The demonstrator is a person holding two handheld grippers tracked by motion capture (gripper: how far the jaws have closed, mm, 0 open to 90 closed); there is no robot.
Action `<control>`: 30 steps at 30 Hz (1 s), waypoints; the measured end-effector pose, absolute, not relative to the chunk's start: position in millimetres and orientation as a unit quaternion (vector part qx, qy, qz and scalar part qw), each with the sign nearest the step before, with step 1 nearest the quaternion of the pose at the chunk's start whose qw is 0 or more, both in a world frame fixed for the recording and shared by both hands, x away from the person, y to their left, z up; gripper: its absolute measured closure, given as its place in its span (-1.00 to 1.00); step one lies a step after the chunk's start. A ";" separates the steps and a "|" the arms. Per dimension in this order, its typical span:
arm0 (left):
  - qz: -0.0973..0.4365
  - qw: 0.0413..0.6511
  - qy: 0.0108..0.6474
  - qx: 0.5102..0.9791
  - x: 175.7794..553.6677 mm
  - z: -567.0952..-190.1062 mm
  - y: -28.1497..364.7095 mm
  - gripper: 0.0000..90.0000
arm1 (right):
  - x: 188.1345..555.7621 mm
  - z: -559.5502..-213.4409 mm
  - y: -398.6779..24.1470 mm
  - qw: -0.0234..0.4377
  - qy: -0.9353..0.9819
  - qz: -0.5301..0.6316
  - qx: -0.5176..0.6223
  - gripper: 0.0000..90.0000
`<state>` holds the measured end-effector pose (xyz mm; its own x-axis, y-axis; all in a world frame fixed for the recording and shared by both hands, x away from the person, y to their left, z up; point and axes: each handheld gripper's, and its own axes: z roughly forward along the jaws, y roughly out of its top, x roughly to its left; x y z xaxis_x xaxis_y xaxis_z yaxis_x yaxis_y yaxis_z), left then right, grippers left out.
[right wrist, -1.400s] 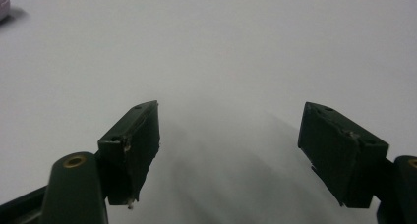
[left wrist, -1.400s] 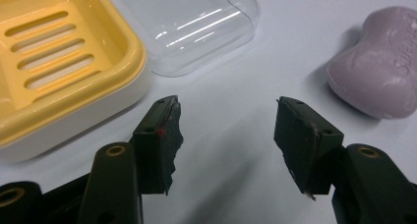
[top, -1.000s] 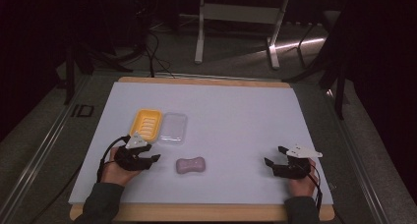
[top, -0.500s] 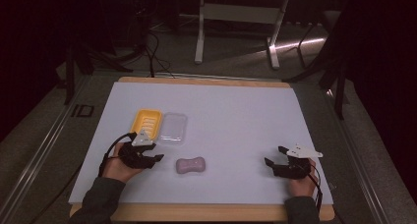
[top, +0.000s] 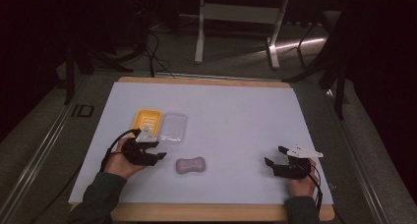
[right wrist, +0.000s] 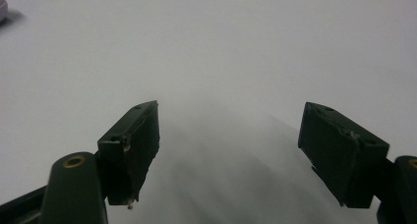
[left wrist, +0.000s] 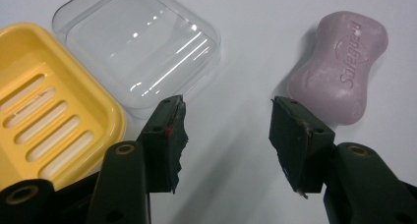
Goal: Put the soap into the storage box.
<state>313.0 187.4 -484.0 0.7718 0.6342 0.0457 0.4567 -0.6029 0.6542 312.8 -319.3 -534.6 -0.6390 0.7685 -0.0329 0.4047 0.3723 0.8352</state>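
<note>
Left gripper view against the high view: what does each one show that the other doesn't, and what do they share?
Left gripper view alone: the embossed lettering on the purple soap bar, the slots in the yellow soap dish, and the gap between the left hand-held gripper jaws, nothing in it. High view alone: the right hand-held gripper, both forearms, the table edge, the dark floor. Shared: soap, dish, clear lid, white surface.

Dim room, lit white mat (top: 236,116), soft shadows, slight blur.
</note>
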 end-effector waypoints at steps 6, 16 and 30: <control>0.135 0.315 0.299 0.891 315.2 -480.4 183.0 0.05 | 312.8 -534.5 -319.5 0.214 0.800 0.424 0.367 -0.48; 0.130 0.305 0.278 0.901 319.7 -473.1 174.0 0.05 | 312.9 -534.5 -319.8 0.212 0.799 0.425 0.368 -0.50; 0.121 0.290 0.248 0.916 325.1 -465.3 163.4 0.03 | 312.7 -534.5 -320.0 0.212 0.798 0.426 0.369 -0.50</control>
